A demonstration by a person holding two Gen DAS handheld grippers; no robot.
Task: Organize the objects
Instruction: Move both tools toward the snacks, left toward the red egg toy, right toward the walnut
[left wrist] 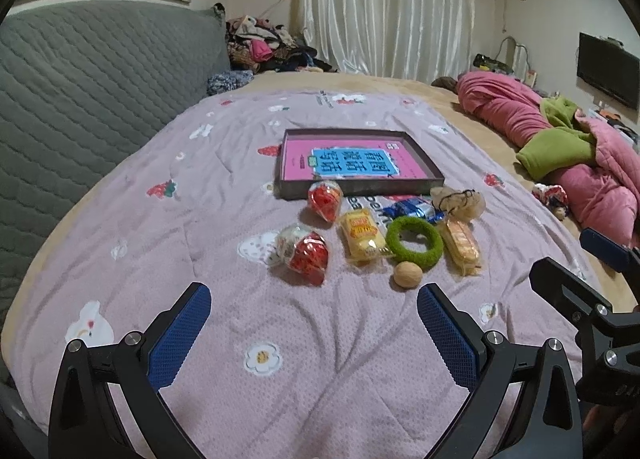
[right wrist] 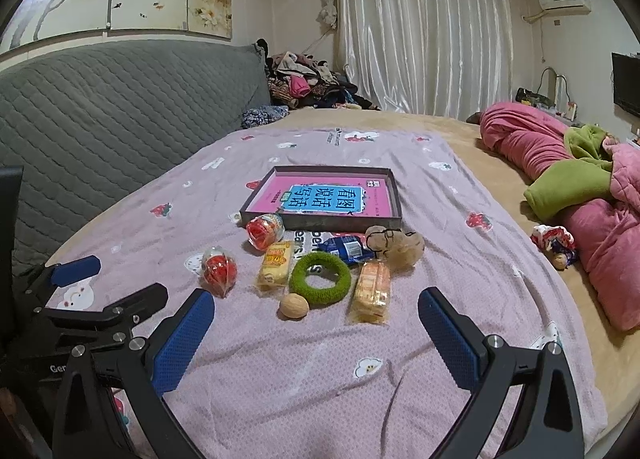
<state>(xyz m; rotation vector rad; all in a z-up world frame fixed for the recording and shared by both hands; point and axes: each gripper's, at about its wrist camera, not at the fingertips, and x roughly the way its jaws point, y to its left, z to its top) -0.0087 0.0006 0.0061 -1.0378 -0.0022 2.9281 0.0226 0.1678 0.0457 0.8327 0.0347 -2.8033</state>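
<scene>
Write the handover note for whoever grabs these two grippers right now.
Left gripper: open, empty, above the lilac printed quilt.
Right gripper: open, empty, beside it.
Shallow dark tray holds only a pink and blue book.
Loose in front of the tray: two red-and-clear wrapped snacks, two yellow cake packets, fuzzy green ring, walnut, blue wrapper, small tan plush toy.
Done: nothing apparent.
Left: presumably all the loose items, likely into the tray.
</scene>
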